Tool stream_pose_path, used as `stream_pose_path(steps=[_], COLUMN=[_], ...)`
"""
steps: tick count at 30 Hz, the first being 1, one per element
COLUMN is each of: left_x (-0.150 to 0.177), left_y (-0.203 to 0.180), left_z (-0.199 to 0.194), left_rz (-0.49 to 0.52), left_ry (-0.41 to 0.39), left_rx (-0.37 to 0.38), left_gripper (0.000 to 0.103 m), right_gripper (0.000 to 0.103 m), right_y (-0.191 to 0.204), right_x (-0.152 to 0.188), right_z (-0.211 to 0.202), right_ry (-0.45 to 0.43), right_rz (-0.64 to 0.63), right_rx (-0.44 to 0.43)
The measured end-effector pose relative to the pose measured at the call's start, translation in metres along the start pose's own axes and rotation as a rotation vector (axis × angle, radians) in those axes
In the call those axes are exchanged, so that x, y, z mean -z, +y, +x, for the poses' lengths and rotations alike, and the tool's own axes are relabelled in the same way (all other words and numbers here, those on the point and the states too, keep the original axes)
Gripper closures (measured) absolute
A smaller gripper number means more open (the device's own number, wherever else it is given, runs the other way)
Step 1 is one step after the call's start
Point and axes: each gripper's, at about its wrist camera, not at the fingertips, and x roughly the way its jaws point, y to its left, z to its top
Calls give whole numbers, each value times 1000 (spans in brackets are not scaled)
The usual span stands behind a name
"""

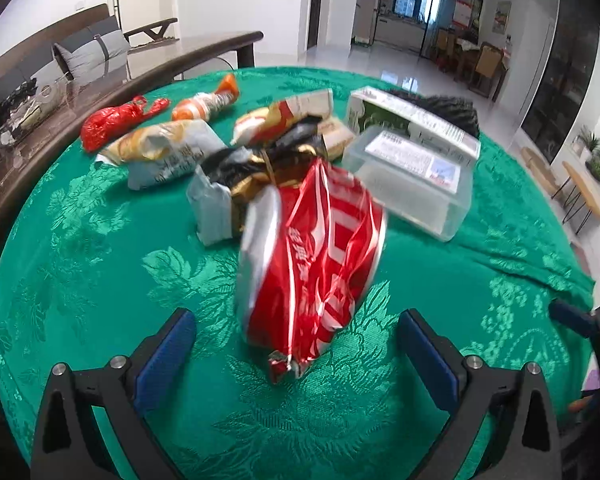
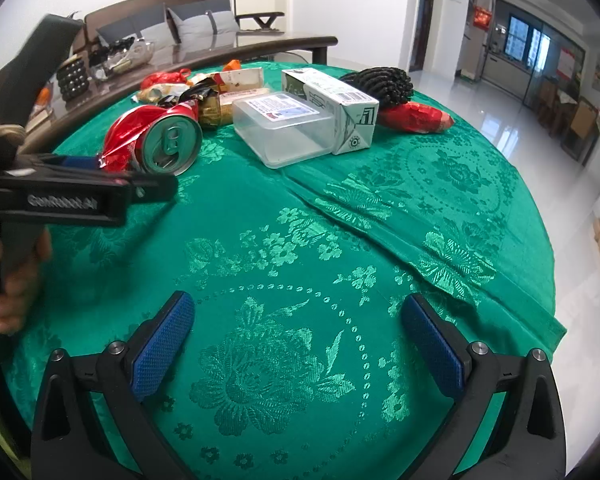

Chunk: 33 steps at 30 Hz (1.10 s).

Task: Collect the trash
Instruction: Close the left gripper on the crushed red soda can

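Note:
A crushed red drink can (image 1: 312,264) lies on the green tablecloth (image 1: 100,280). Its crumpled end reaches in between the blue pads of my left gripper (image 1: 296,344), which stands open around it without touching. In the right wrist view the can (image 2: 156,144) shows its silver top. A hand (image 2: 16,280) holds the left gripper there, and one of that gripper's black fingers (image 2: 100,196) lies alongside the can. My right gripper (image 2: 298,344) is open over bare cloth, well short of the pile. Behind the can lie a black-and-gold wrapper (image 1: 268,164), a snack bag (image 1: 164,152) and a red wrapper (image 1: 112,122).
A clear plastic box (image 2: 284,128), a white-green carton (image 2: 332,104), a black ridged object (image 2: 380,80) and a red packet (image 2: 416,118) sit at the far side. A dark wooden table (image 2: 260,46) with a glass bowl borders the back left. The round table's edge drops to tiled floor on the right.

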Motion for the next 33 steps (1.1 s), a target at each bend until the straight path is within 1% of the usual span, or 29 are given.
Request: stream_pose_path(steps=[1,7,19,22,23,24,25,27,28,30,31,32,33], left_x=[0,-1,0,1,-1,-2,-5,-11,-14,-19,-20,-21,-22], left_y=[-2,1,0,-1,2,3,4,-1,-5,-12,-14,-14,-14], left_z=[2,4,3,1,1,-2,-7,-14,-15,-15,-13,-11,-9], left_rz=[16,18,18,45,30,16,4,23,46,90,101,101,98], left_ry=[-1,-3,-3,14,21,12,-19,-51,-62,-85,-91,-88,-83], left_rx=[-15,-10,-7,12,22,36,76,113,114,91,82,81,77], left_gripper=[0,0,0,0,0,0,0,0,0,1,12,30,38], right_gripper=[0,0,0,0,0,0,0,0,0,0,0,0,0], right_y=[0,0,1,1,1,1,1,1,1,1,2,1,1], right_x=[0,-7,-9,-9,-9,-9,-9,-9,-9,-9,-9,-9,-9], right_z=[0,6,7,7,7,8,7,7,7,7,7,8,8], right_ry=[0,10,10,10,10,11,10,10,10,8,8,7,7], right_rz=[0,2,0,0,-1,-1,-1,0,0,-1,-2,-4,-4], right_rx=[0,6,8,8,8,8,8,7,7,5,4,1,0])
